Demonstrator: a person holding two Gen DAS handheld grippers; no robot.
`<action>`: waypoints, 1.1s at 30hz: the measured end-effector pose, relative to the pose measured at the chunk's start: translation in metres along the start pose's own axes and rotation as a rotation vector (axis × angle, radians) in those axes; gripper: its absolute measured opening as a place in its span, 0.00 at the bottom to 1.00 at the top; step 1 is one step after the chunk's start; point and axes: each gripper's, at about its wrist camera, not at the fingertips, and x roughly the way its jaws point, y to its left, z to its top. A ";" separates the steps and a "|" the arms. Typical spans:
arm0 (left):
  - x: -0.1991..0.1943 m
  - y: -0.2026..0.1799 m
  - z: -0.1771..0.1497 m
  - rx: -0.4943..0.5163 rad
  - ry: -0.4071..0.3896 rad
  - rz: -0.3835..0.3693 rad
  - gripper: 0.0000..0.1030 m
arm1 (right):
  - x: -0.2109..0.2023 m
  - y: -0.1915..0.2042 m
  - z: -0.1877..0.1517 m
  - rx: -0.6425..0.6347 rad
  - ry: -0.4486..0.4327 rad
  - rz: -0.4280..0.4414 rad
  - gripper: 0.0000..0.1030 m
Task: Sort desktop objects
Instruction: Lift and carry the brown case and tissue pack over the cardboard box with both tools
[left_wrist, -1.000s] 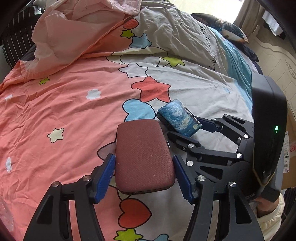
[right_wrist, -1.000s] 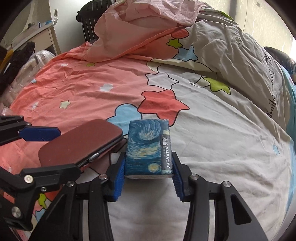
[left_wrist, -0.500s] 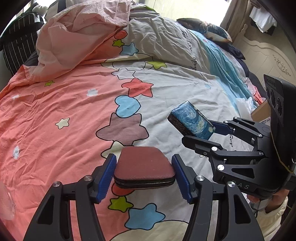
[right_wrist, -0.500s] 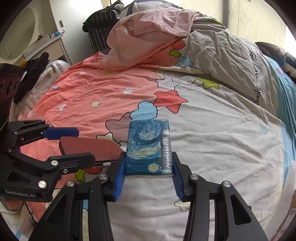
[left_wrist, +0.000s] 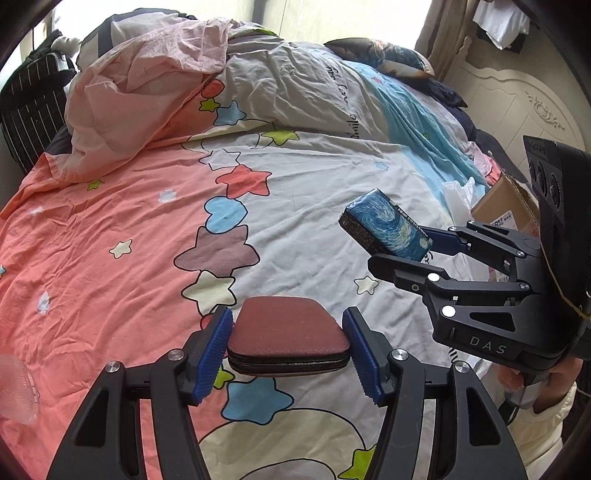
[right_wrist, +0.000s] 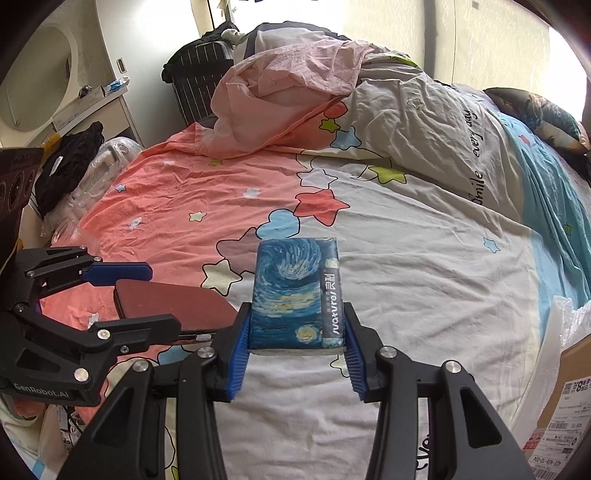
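Left wrist view shows the left gripper (left_wrist: 288, 343) clamped on a maroon case (left_wrist: 288, 330) above the bedspread (left_wrist: 110, 240); only the right view shows the right gripper (right_wrist: 297, 332) squeezing the tissue pack's (right_wrist: 297, 291) sides.

a bed (left_wrist: 332, 192) fills the room, spread with a quilt cover (right_wrist: 424, 258), salmon on one side and white on the other, with a chain of coloured stars running between. beyond the stars a crumpled pink sheet (left_wrist: 147, 96) is heaped on the cover. right of that heap, a dark patterned pillow (right_wrist: 539, 110) lies at the bed's far end.
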 end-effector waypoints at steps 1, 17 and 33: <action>-0.002 -0.004 -0.001 0.006 0.000 0.000 0.61 | -0.004 0.000 -0.001 0.001 -0.004 -0.005 0.41; -0.048 -0.086 -0.007 0.123 -0.062 -0.011 0.61 | -0.088 -0.015 -0.031 0.034 -0.098 -0.065 0.41; -0.092 -0.160 -0.004 0.230 -0.121 -0.026 0.61 | -0.161 -0.046 -0.058 0.085 -0.190 -0.149 0.41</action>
